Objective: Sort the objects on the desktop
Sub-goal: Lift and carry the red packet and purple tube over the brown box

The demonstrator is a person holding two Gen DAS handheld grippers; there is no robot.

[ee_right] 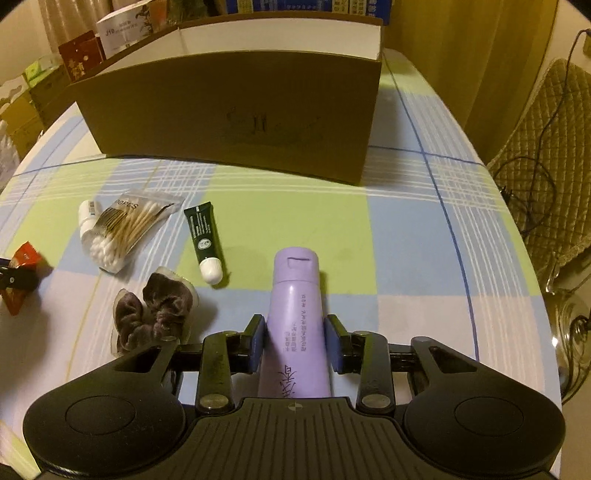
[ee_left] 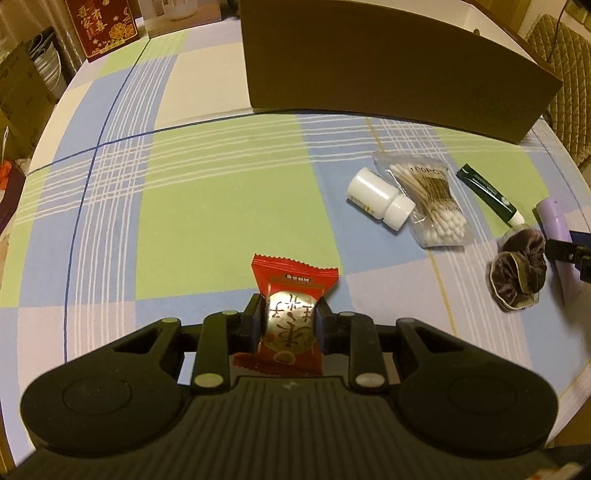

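Left gripper (ee_left: 289, 321): clamped on the red snack packet (ee_left: 291, 314); both blue pads press the packet's sides.
Red snack packet: upright between the left fingers, crimped top edge pointing ahead of the fingertips, lower end tucked back toward the gripper body.
Right gripper (ee_right: 295, 341): straddles the purple tube (ee_right: 295, 325). The left pad (ee_right: 258, 343) lies against the tube's side; a narrow gap shows between the right pad and the tube. Not gripping.
Purple tube: lying on the checked tablecloth (ee_right: 406, 236), lengthwise between the right fingers, cap end extending ahead of the fingertips.
Brown scrunchie (ee_right: 155, 310): just left of the right gripper's left finger, on the cloth.
Green tube (ee_right: 205, 236): ahead and left of the right fingertips, white cap toward the gripper.
Cotton swab bag (ee_right: 125, 229): further left of the green tube, overlapping a white bottle (ee_left: 378, 199).
Cardboard box (ee_right: 236, 110): well ahead of both grippers' fingertips, its plain wall facing them; interior not visible from the left wrist.
Red printed box (ee_left: 101, 27): far ahead and left of the left fingers, at the table's edge.
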